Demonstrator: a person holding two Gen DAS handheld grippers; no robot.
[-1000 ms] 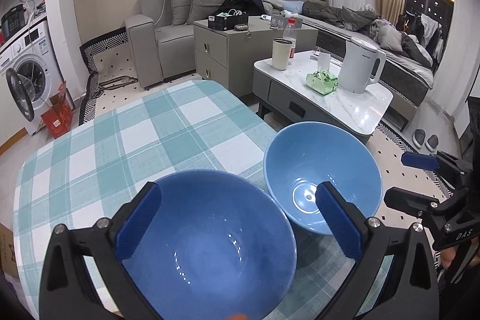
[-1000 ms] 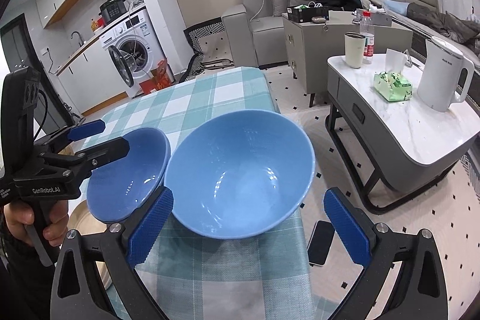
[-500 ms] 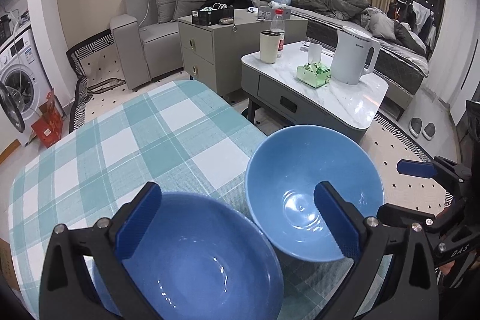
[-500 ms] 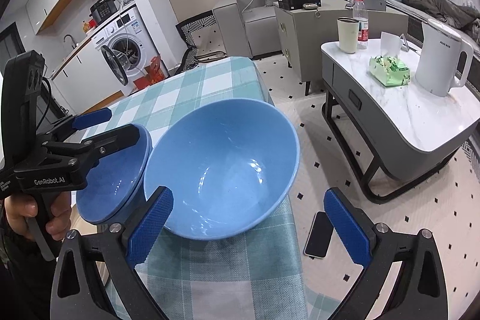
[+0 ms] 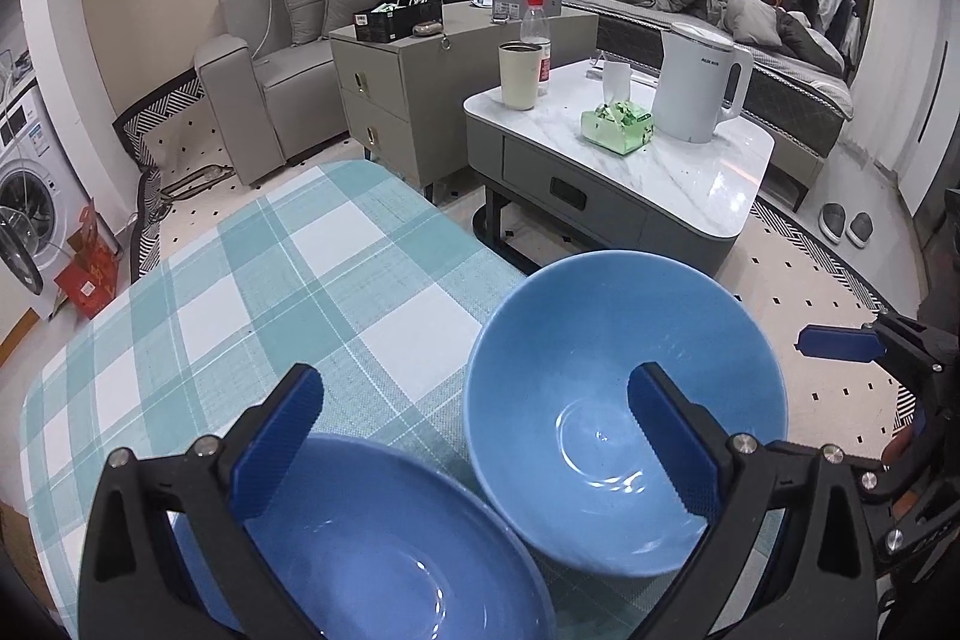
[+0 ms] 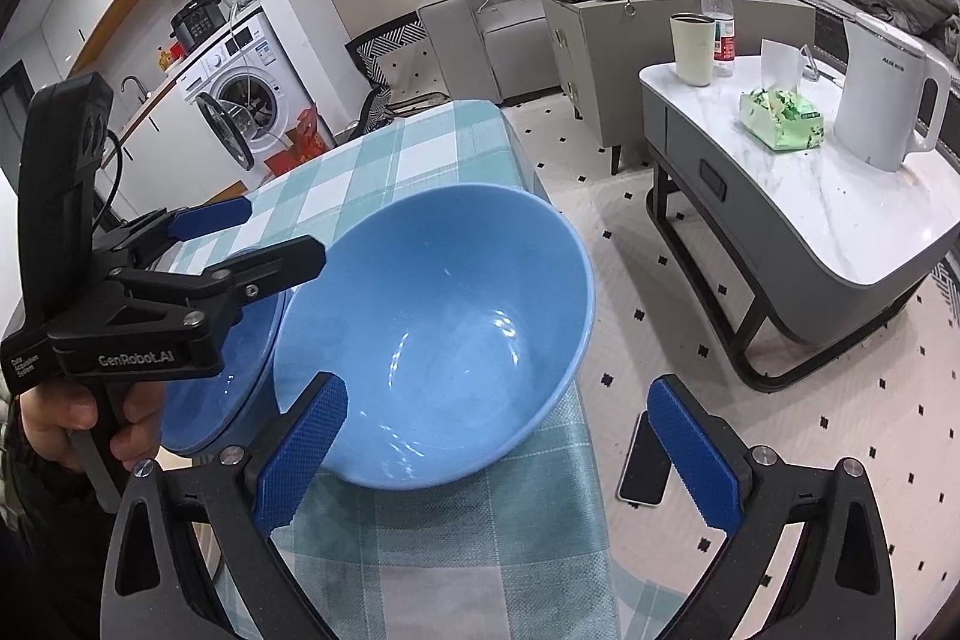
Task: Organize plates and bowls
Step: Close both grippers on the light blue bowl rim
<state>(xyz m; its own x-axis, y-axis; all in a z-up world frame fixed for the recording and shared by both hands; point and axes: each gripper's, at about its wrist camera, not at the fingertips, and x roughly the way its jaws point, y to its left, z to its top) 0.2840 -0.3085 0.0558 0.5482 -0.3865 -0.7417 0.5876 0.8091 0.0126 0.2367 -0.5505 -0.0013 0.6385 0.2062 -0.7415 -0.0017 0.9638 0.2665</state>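
We see two round, glossy blue bowls, mouths up, on the bench (image 5: 288,280) with its woven teal check cloth. The lighter, deeper bowl (image 6: 432,334) sits at the bench's right edge, tipped slightly; the darker bowl (image 5: 384,550) touches its left side. The left gripper (image 5: 474,442) and right gripper (image 6: 498,448) both have jaws spread wide, holding nothing.

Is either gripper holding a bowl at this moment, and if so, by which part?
No. Both the left gripper and the right gripper are open, with the two blue ceramic bowls resting on the checked tablecloth.
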